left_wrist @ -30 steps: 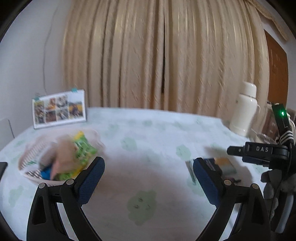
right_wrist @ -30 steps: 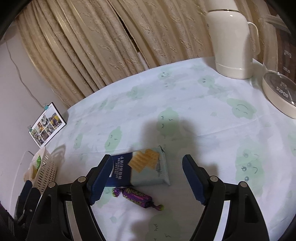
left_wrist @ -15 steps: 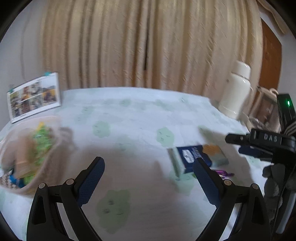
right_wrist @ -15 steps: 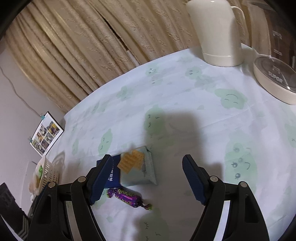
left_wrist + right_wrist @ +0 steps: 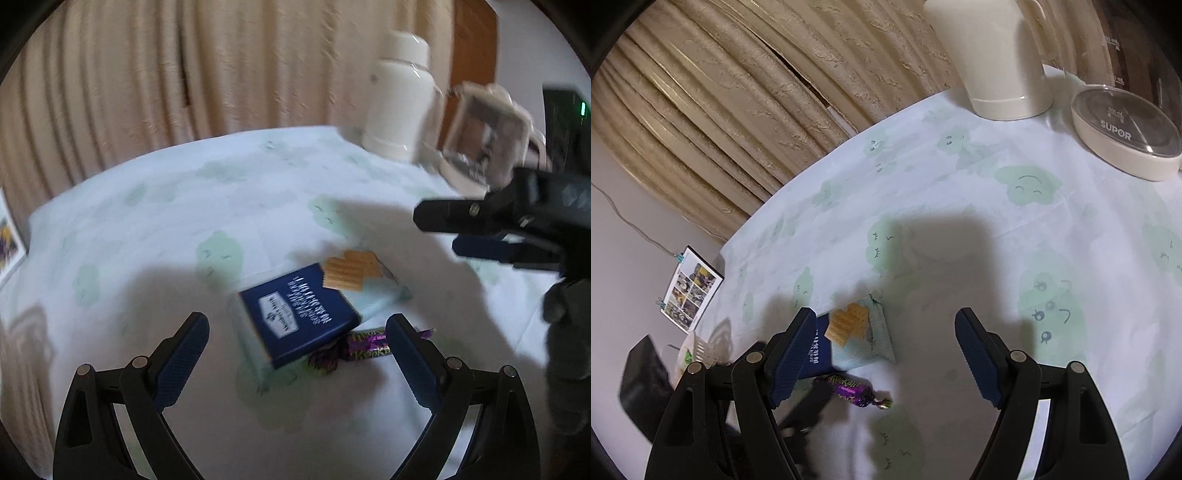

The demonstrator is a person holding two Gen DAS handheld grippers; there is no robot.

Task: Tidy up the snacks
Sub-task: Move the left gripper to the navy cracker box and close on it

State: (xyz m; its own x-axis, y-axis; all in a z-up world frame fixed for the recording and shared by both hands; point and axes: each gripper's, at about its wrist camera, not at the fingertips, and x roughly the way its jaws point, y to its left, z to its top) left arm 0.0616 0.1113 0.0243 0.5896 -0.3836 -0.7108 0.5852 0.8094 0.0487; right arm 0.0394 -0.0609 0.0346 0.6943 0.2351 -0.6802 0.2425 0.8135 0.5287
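Two snacks lie touching on the desk (image 5: 147, 229): a flat, light, crinkly cracker packet (image 5: 303, 314) and a small purple wrapped candy (image 5: 847, 391). Both claws, left claw (image 5: 295, 354) and right claw (image 5: 886, 358), hover wide open, empty. The packet's long edges look best to pinch, gently.

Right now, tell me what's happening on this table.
A person is tidying snacks with a claw in each hand. Both the left claw and the right claw are open and empty, poised over a blue cracker packet and a purple wrapped candy lying on the tablecloth. Nothing is gripped yet.
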